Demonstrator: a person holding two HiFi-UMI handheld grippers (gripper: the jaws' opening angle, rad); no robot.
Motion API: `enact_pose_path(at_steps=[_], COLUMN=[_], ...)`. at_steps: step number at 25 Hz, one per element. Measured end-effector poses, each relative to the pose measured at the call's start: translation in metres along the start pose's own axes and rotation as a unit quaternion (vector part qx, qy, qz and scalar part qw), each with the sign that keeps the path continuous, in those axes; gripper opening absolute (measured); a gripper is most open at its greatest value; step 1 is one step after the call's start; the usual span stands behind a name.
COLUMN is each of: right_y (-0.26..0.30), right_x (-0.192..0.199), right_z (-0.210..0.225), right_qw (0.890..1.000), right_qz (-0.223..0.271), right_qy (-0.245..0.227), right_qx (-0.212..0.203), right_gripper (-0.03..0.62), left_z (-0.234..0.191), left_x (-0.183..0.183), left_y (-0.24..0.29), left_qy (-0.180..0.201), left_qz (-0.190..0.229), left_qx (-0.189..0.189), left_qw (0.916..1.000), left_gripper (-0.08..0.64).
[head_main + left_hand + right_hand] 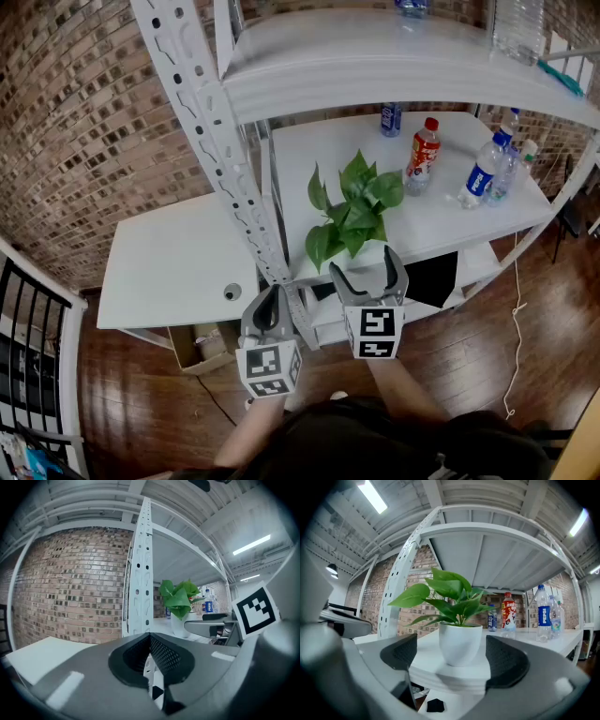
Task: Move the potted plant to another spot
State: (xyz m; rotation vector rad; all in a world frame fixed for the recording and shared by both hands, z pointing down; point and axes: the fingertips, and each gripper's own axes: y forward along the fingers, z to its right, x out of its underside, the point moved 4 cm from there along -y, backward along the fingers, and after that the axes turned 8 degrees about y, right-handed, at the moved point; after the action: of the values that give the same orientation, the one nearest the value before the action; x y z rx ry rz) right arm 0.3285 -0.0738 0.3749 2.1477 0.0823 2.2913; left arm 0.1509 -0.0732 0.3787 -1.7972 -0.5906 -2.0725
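Reaching stage, by the look of it. Right hand-held gripper (366,267) is held level, jaws spread wide, nothing between the pads. The potted plant (458,620) stands upright at the centre of the right gripper view, on the white shelf (450,220) close to its front edge. The pads frame it but do not touch it.

Left hand-held gripper (273,295), lower left of centre in the head view, has its jaws pressed together on nothing. It sits just beside the rack's upright post (225,159).

Bottles (422,155) stand well apart from the plant, toward the upper right. A white counter (169,262) lies at the left, lower than the shelf.

Advice for the grasp:
- Go in level and low, under the leaves (352,202), so the pads meet the white pot (459,644) and not foliage.
- Centre the pot between the pads before closing; a round wall will probably slip if caught off-centre.
- Lift straight up first, then carry it clear of the post.
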Motion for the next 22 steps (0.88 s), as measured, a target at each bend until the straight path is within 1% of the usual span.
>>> enact_pose_path(at_steps=[2, 7, 10, 13, 14, 15, 18, 22], right_y=[0.013, 0.049, 0.063, 0.067, 0.066, 0.066, 0.065, 0.055], right_x=[-0.002, -0.004, -0.005, -0.004, -0.004, -0.004, -0.001, -0.006], right_z=[0.007, 0.014, 0.015, 0.017, 0.019, 0.02, 0.02, 0.02], right_qw=[1.0, 0.999, 0.999, 0.999, 0.999, 0.999, 0.999, 0.999], right_qz=[-0.003, -0.033, -0.041, -0.043, -0.041, -0.04, -0.037, -0.029], right_qy=[0.001, 0.0, 0.0, -0.005, -0.006, -0.008, -0.01, -0.006], right_qx=[0.003, -0.003, -0.01, -0.001, 0.002, 0.005, 0.003, -0.011], right_gripper=[0.48, 0.535, 0.537, 0.534, 0.517, 0.481, 0.477, 0.474], left_z=[0.0, -0.003, -0.007, -0.011, -0.012, -0.013, -0.015, -0.013], left_x=[0.001, 0.006, 0.006, 0.008, 0.009, 0.01, 0.01, 0.007], left_y=[0.0, -0.002, -0.002, -0.002, -0.002, -0.002, -0.001, 0.004], left_qy=[0.0, -0.005, -0.005, -0.008, -0.009, -0.01, -0.012, -0.011], left_qz=[-0.002, -0.01, -0.01, -0.013, -0.014, -0.014, -0.016, -0.011], left_qx=[-0.001, -0.008, -0.016, -0.022, -0.024, -0.027, -0.031, -0.03], left_qw=[1.0, 0.9999, 0.9998, 0.9996, 0.9996, 0.9995, 0.9993, 0.9994], left_gripper=[0.014, 0.014, 0.014, 0.014, 0.014, 0.014, 0.014, 0.014])
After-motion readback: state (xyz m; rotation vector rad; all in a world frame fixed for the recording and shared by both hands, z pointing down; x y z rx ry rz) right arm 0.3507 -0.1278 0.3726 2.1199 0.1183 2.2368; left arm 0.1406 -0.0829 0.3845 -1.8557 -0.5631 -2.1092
